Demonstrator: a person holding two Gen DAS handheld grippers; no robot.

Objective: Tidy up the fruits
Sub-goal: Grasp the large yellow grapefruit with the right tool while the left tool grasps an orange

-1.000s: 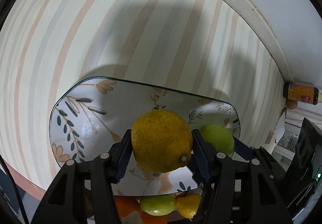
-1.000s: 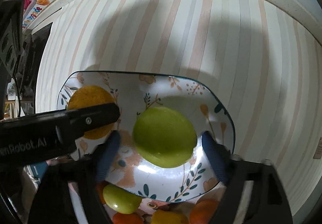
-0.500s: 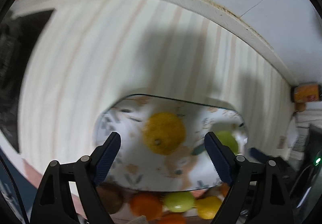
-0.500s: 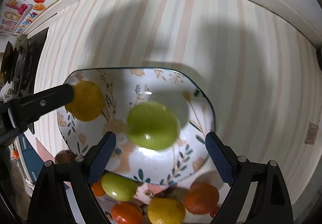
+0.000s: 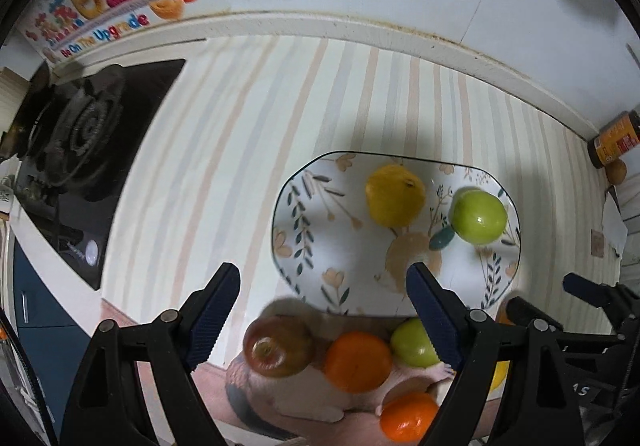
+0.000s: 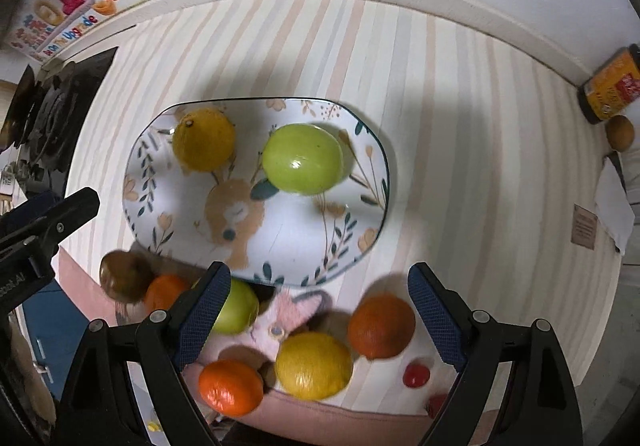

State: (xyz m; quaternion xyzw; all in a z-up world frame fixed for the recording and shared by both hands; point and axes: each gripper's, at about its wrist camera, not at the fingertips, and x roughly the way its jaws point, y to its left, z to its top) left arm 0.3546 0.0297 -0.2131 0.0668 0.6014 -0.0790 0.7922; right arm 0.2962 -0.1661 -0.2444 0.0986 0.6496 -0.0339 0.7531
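Observation:
A floral plate (image 5: 304, 230) (image 6: 152, 213) on the striped counter holds a yellow lemon (image 5: 394, 194) (image 6: 203, 138) and a green apple (image 5: 478, 217) (image 6: 303, 158). Loose fruit lies in front of the plate: a brown-red apple (image 5: 278, 346) (image 6: 122, 276), oranges (image 5: 357, 362) (image 6: 381, 326), a green apple (image 5: 414, 342) (image 6: 236, 306), a lemon (image 6: 314, 365) and a small red fruit (image 6: 416, 374). My left gripper (image 5: 323, 316) is open and empty, above the loose fruit. My right gripper (image 6: 319, 316) is open and empty, above the front fruit.
A black gas stove (image 5: 80, 133) (image 6: 48, 113) sits at the left. A dark jar with an orange label (image 5: 616, 137) (image 6: 610, 85) and a brown round fruit (image 6: 620, 133) stand at the back right by the wall. The counter's front edge runs just under the loose fruit.
My left gripper opened and let the lemon go onto the plate. Both grippers pulled back and up from the plate, so the loose fruit in front now shows.

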